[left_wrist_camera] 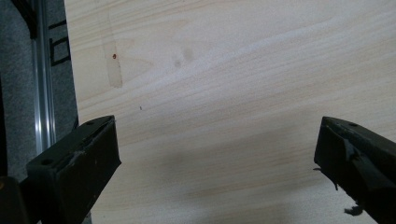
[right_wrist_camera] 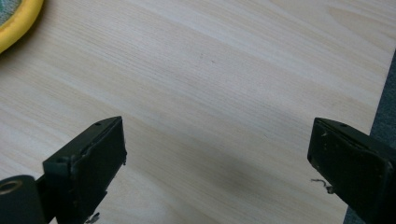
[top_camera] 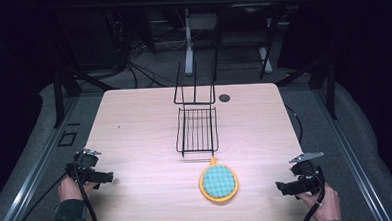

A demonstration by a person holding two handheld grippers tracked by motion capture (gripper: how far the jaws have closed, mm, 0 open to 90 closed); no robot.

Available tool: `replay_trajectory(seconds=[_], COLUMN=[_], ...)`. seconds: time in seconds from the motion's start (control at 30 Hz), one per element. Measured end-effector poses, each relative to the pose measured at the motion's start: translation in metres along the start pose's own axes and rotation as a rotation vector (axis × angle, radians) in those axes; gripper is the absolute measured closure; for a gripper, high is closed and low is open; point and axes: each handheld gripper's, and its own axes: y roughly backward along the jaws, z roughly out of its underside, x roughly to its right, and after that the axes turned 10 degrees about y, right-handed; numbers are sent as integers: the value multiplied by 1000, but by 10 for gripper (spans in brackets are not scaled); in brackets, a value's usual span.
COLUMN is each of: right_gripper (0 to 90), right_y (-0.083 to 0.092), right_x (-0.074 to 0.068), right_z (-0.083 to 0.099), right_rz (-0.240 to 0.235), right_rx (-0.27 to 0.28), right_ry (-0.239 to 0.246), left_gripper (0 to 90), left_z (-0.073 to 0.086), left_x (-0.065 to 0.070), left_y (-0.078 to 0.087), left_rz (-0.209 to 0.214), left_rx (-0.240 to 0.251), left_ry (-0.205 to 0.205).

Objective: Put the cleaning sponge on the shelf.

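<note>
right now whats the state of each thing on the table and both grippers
left gripper: open, holding nothing, over bare wood at the table's left edge
right gripper: open, holding nothing, near the right edge
wire rack: lying flat mid-table, nothing in it
yellow-rimmed teal pad: flat on the table, just in front of the rack, untouched

Left gripper [top_camera: 107, 177] and right gripper [top_camera: 280, 187]: jaws wide apart, both hand-held low.
</note>
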Motion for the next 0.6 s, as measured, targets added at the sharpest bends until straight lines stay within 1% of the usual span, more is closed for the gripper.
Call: replay_trajectory(seconds=[0.03, 0.1, 0.13, 0.3, 0.43, 0.47, 0.5, 0.6], right_gripper=[37, 38, 37, 39, 40, 41, 41, 42], right_y=[0, 1, 1, 0, -1, -2, -1, -1], right_x=[-1, -3, -4, -11, -16, -18, -19, -22], right_z=[0, -3, -4, -10, -14, -16, -18, -23], right_rz=[4, -1, 2, -17, -29, -34, -34, -44], right_rx=[7, 5, 15, 14, 8, 19, 13, 17], right_ry=[3, 7, 11, 46, 60, 70, 80, 88], left_gripper=[0, 0, 0, 0, 0, 0, 0, 0], left_z=[0, -1, -1, -2, -1, -1, -1, 1], left_x=[0, 1, 1, 1, 1, 1, 1, 1], left_y=[0, -1, -1, -1, -1, 0, 0, 0], left_rz=[3, 3, 2, -5, -2, -2, -4, -2], left_rx=[3, 1, 1, 4, 4, 12, 14, 14], left_ry=[-2, -3, -5, -10, -9, -13, -14, -19])
